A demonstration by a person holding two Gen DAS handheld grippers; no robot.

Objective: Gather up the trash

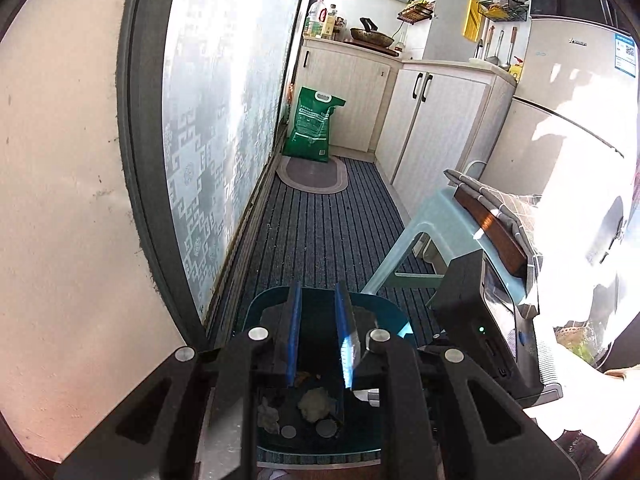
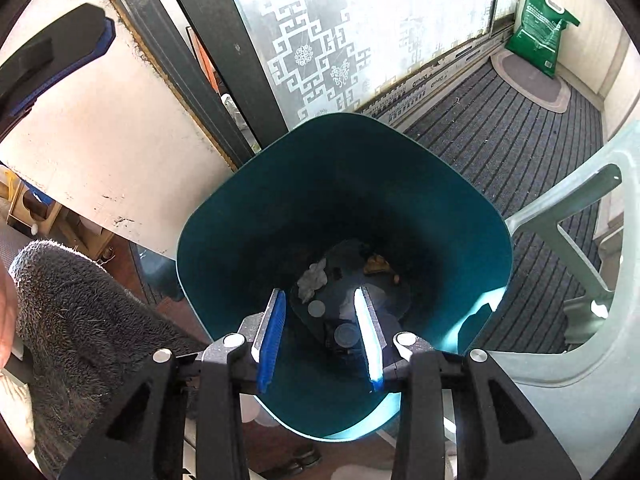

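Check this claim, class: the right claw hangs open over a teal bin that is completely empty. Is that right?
One detail is wrong. The right claw does hang open over the teal bin, but the bin is not empty: the right wrist view shows a crumpled tissue and other scraps on its bottom.

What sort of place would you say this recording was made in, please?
Most likely a narrow home kitchen. Pale cabinets carry a wok and bottles, a fridge stands at the right, and a green sack leans in the corner. A teal bin holding scraps sits by a frosted sliding door.
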